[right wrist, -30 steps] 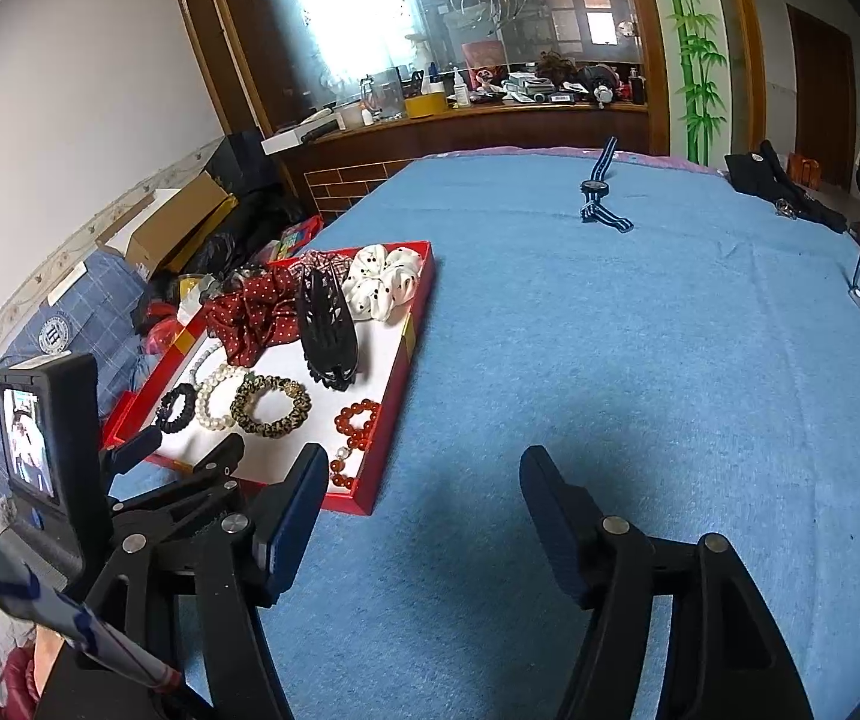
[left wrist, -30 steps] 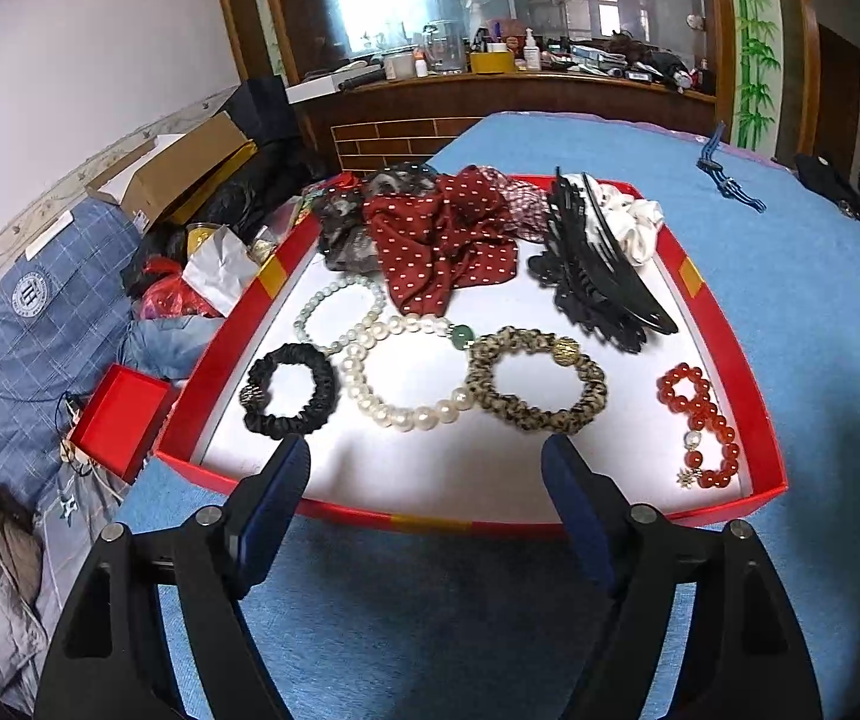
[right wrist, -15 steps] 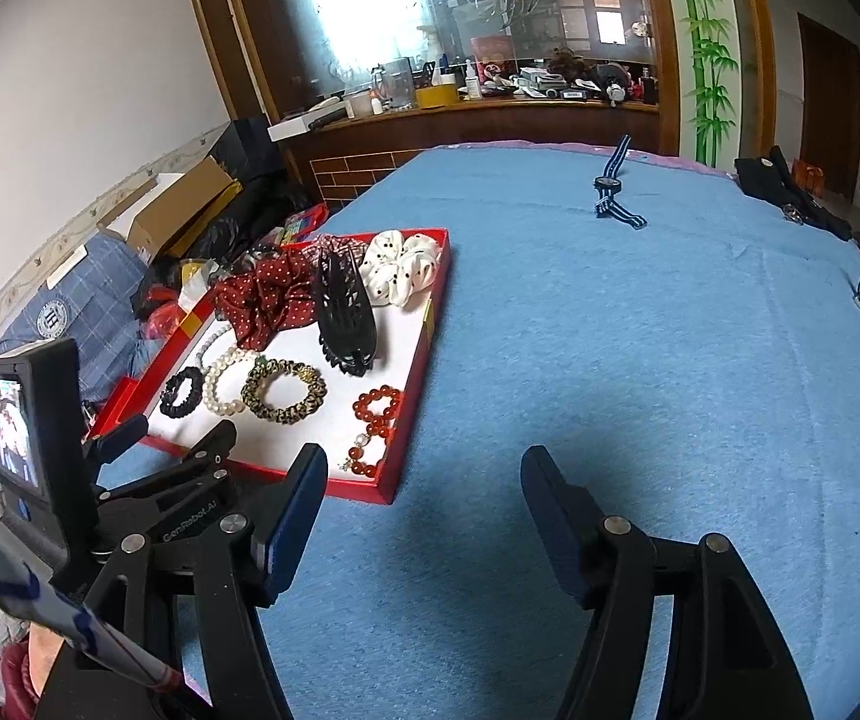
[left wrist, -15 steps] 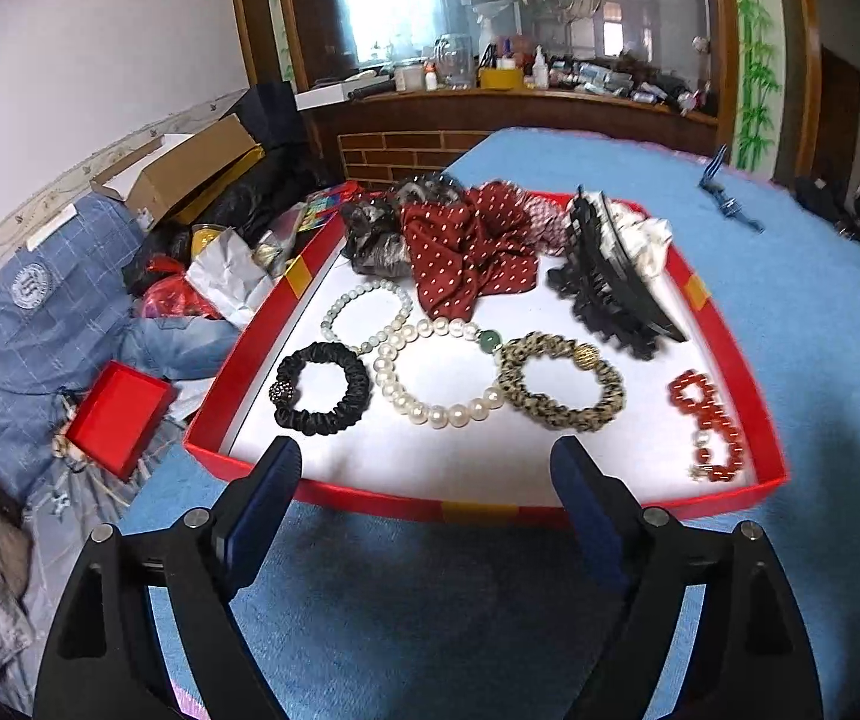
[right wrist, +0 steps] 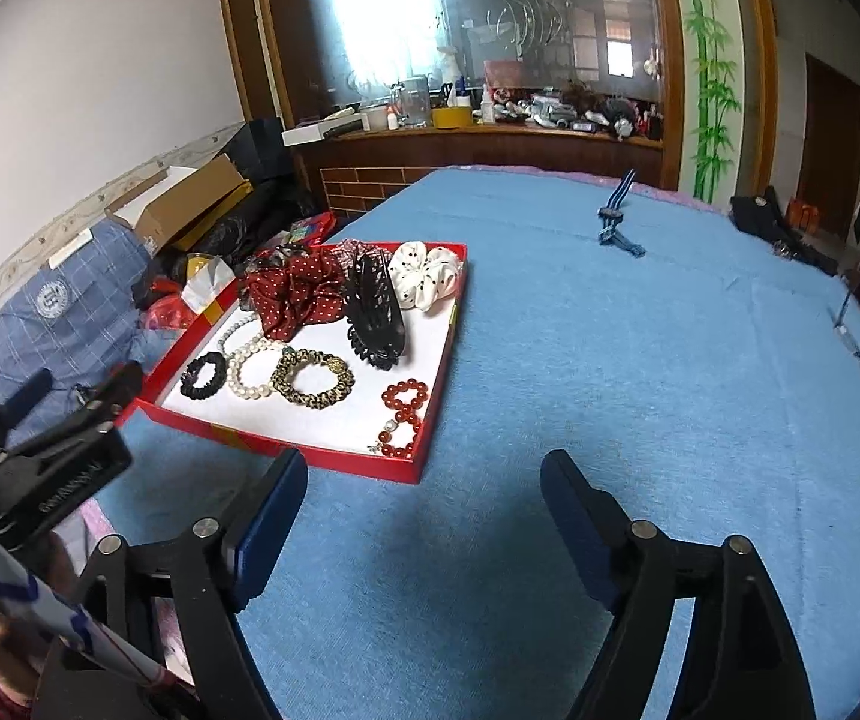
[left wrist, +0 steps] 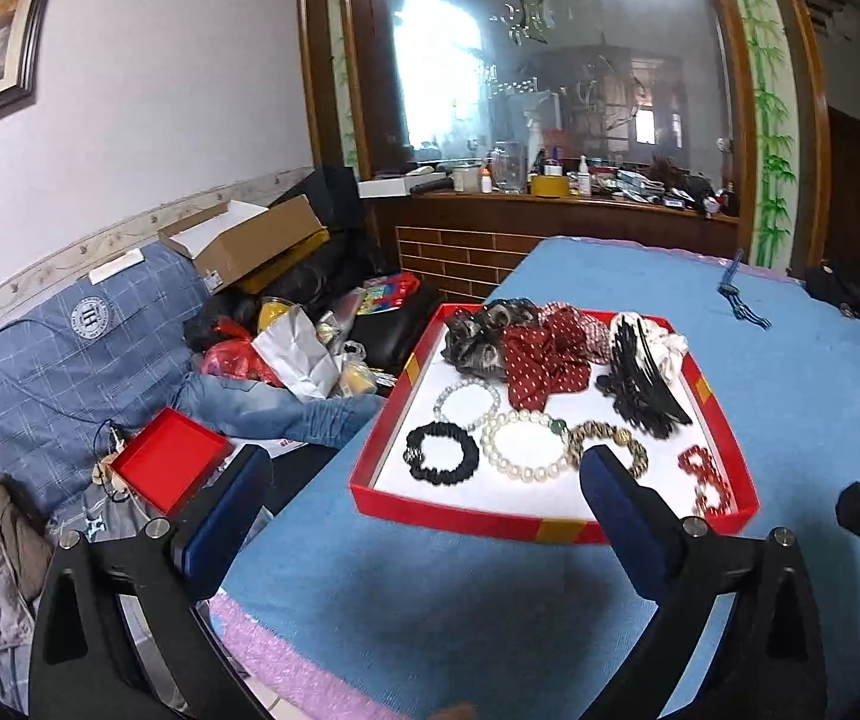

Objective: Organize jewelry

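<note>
A lived-in room of a home, probably a bedroom or sitting room: a wide surface under a blue blanket (right wrist: 640, 360), perhaps a bed, fronts a wood-framed mirror (right wrist: 490, 18) over a brick-patterned counter (left wrist: 550, 204) crowded with bottles and jars. A painted bamboo strip (right wrist: 709, 60) edges the mirror. Beside it, a blue checked cover (left wrist: 40, 360), an open cardboard box (left wrist: 250, 240) and loose bags pile up.

The right half of the right wrist frame is bare blue blanket (right wrist: 640, 390), with only a striped band (right wrist: 613, 222) at upper centre. At centre left the red tray (right wrist: 334, 457) is crowded, a tall black hair claw (right wrist: 373, 312) standing mid-tray. Past the bed's left edge, lower left of the left wrist frame, lies a small red box (left wrist: 169, 468).
</note>
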Available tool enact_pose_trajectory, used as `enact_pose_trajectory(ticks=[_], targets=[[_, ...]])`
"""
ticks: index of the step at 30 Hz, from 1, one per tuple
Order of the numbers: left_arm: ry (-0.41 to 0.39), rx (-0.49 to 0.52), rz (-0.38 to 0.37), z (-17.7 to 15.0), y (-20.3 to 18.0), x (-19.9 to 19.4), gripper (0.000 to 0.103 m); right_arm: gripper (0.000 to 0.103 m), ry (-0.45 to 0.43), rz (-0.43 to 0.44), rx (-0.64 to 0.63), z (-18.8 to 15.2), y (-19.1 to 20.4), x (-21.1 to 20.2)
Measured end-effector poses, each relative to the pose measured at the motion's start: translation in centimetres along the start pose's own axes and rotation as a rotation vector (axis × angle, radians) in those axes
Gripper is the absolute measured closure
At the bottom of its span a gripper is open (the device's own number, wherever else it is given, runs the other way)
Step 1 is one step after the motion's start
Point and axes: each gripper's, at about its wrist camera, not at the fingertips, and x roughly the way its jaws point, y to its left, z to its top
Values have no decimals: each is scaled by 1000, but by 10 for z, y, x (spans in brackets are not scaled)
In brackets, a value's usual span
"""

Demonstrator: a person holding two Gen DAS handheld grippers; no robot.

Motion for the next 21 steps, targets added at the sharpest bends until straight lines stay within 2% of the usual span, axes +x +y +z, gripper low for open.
enact_pose_trajectory(ticks=[3,8,12,21], targets=[[27,9,-16,-8,5,-2,1,16,2,-2,-11,-4,5,-3],[49,-14,27,-17,14,-7,1,15,-12,-23,-34,-8,13,-11],[33,-14,49,-20,17,-18,1,13,-23,-41,-50,-13,20,-17],[21,-19,15,-26,21,-45,1,11,-44,-87,-67,-25,35,-42]])
